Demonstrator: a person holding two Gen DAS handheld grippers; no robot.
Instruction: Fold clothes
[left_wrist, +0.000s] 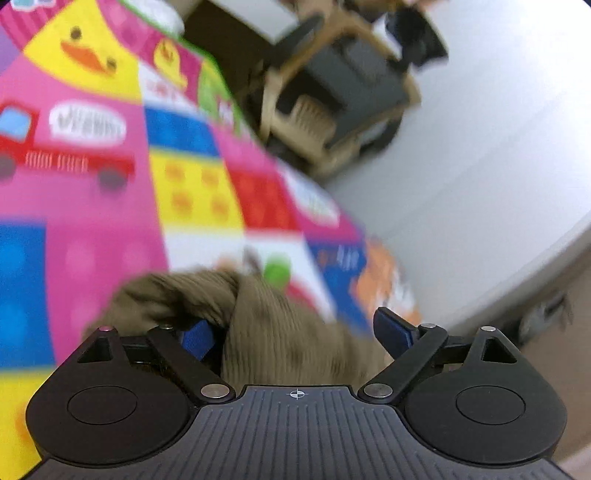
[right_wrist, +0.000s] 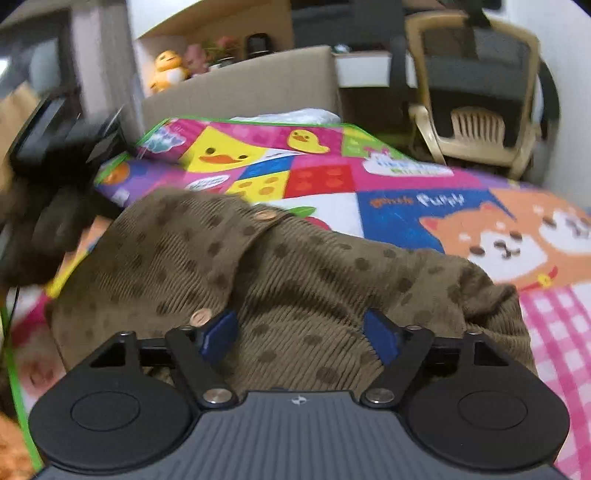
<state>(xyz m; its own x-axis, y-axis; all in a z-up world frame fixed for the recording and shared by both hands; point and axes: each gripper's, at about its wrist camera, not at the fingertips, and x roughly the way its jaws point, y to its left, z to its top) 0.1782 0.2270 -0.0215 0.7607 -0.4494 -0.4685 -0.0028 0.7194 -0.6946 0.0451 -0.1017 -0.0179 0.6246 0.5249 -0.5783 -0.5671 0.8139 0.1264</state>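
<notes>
An olive-brown ribbed garment (right_wrist: 295, 266) with dark dots and copper buttons (right_wrist: 201, 316) lies bunched on a colourful play mat (right_wrist: 406, 177). My right gripper (right_wrist: 301, 334) is open low over its near part, and the cloth lies between the blue pads (right_wrist: 221, 332). In the left wrist view the same garment (left_wrist: 177, 295) rises in a rumpled fold between the spread fingers of my left gripper (left_wrist: 295, 336), which is open; one blue pad (left_wrist: 391, 332) stands free of the cloth. A dark blurred shape at the left of the right wrist view looks like the left gripper (right_wrist: 55, 177).
The play mat (left_wrist: 92, 229) covers a bed-like surface with a beige headboard (right_wrist: 240, 88). A beige and grey chair (right_wrist: 476, 92) stands beyond its far right corner, also in the left wrist view as the chair (left_wrist: 332, 92). Plush toys (right_wrist: 166, 70) sit on a shelf behind. A white wall (left_wrist: 498, 129) is at right.
</notes>
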